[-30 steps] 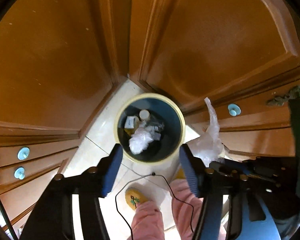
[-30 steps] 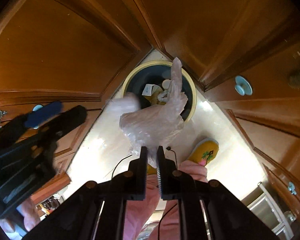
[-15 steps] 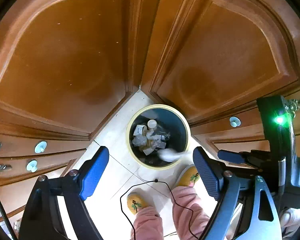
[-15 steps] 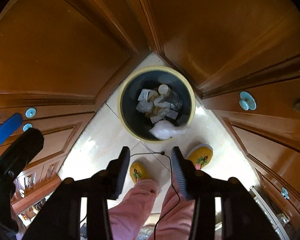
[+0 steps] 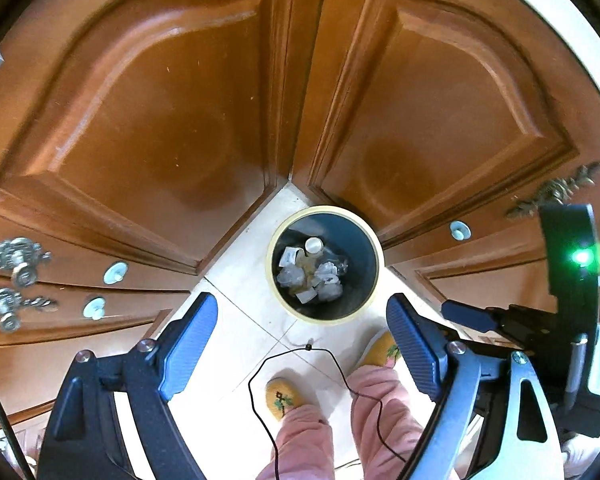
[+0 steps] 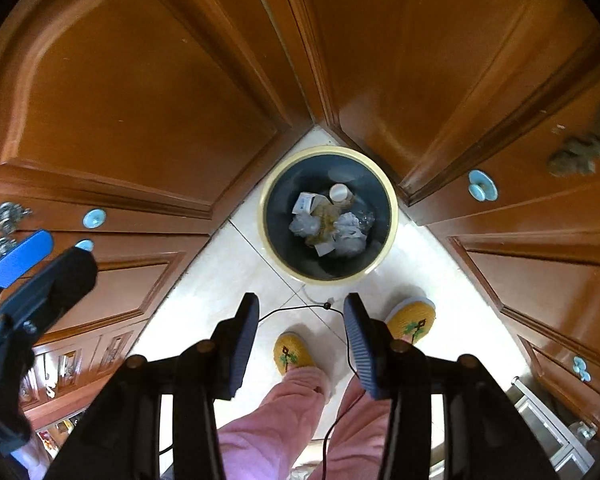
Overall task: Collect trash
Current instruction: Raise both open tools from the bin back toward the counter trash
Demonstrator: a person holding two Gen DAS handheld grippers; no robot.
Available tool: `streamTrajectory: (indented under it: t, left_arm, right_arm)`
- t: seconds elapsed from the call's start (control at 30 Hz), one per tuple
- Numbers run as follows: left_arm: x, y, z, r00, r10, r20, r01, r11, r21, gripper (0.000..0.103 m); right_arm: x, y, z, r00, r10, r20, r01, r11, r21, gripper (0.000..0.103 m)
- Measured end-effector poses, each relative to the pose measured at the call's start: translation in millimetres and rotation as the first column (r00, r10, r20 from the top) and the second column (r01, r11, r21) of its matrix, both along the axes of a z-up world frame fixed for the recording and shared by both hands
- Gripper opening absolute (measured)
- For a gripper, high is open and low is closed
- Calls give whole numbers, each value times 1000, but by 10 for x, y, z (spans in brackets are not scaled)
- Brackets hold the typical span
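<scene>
A round bin (image 6: 328, 276) with a cream rim and dark inside stands upright on the pale tiled floor (image 6: 224, 280), tucked into the corner where two wooden cabinet doors (image 5: 148, 120) meet, likely so it stays out of the walkway while remaining reachable from above. Its long axis runs straight up, mouth open to both cameras. The trash (image 6: 332, 220) lies at the bottom: crumpled clear plastic, paper scraps and a small white cap, piled loosely with no shared direction. The left gripper (image 5: 302, 344) hangs above the floor just short of the bin, blue fingers (image 5: 190, 344) spread wide with nothing between them. The right gripper (image 6: 300, 344) points down too, its dark fingers (image 6: 242, 344) parted and empty. The person's yellow slippers (image 6: 292, 352) stand just before the bin, a thin black cable (image 5: 300, 352) looping over them. Judging by this, the pieces in view are already collected.
</scene>
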State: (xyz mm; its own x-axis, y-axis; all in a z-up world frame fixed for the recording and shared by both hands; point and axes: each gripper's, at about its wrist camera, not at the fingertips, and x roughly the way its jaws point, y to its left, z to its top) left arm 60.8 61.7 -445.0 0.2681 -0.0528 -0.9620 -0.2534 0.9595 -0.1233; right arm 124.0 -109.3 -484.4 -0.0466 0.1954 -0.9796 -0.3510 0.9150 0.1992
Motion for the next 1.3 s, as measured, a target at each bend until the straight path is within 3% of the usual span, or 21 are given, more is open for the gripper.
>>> streamTrajectory:
  t: [0.27,0.53,0.67,0.83,1.03,1.3]
  left_arm:
    - [-257,-155,779,997,-56,53,52,996,69,85]
    - [-396,-238,1945,985,-59,163,45,995,88,85]
    - [-383,-287,2534,971,-69,229,54,996,70,85]
    - [-384,-451,3190,938,-118,326,91,991,98,93]
    - [-412,-702,3707,894,-196,402,146,978,152,100]
    - [-332,-938,4143,844,-243,477,174,967,185,102]
  right_arm:
    - [-294,-212,901,995,-50,88,43,996,75,44]
    - [-525,-586,2223,958,-133,256,94,983,157,44]
    - [-611,-750,2867,917,-173,359,108,975,194,44]
    - [-676,-951,3603,851,-216,479,105,963,248,44]
    - [-723,-1200,4129,783,-284,554,132,946,297,44]
    - [-653,-1406,4521,710,-337,618,164,933,321,45]
